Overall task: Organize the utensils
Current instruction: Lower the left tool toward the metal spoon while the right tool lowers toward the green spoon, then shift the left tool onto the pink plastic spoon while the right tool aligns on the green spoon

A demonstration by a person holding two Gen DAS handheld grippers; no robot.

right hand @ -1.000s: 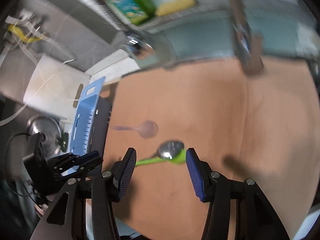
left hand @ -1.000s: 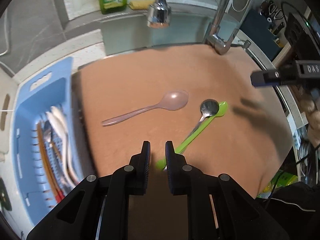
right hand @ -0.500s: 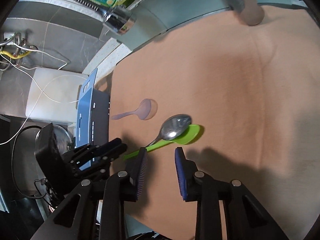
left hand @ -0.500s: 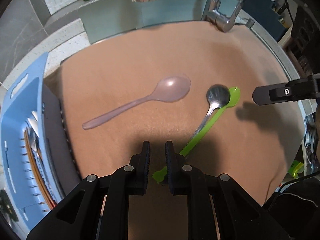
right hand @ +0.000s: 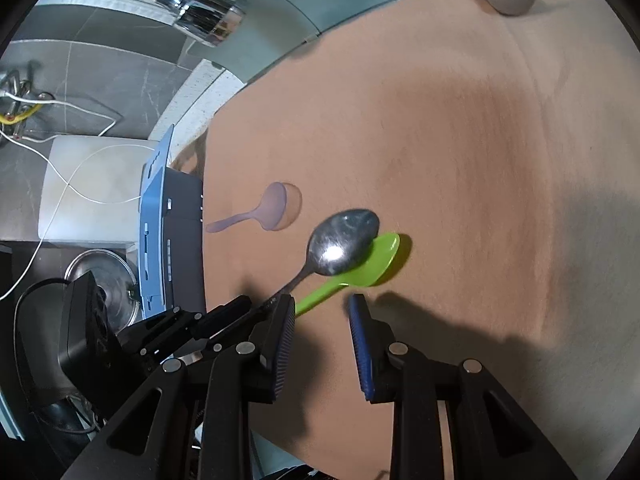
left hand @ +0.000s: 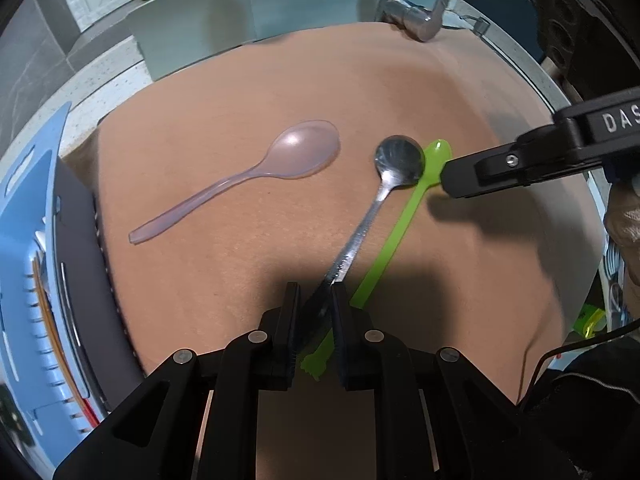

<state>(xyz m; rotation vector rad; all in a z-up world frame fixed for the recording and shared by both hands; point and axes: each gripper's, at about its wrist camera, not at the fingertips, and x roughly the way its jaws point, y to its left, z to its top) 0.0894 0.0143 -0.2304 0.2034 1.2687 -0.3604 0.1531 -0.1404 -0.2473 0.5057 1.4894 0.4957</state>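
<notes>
Left tool (left hand: pixel 313 312) pinches the handle end of the metal spoon (left hand: pixel 394 172); right tool (right hand: pixel 320 320) hangs part-open just beside the green spoon (right hand: pixel 360 266).

The metal spoon is shiny steel, its bowl resting on the bowl of the bright green plastic spoon, its handle rising back into the left tool's narrow jaws, while the green handle runs under and just right of those jaws. A translucent pink spoon (left hand: pixel 256 176) lies apart, ahead and left of the left tool, on the brown mat (left hand: pixel 460 92) covering the worktop. Bare mat spreads ahead and right of the right tool. The blue utensil tray (left hand: pixel 28 264) sits past the mat's left edge; the faucet (left hand: pixel 416 20) stands at the far edge.
</notes>
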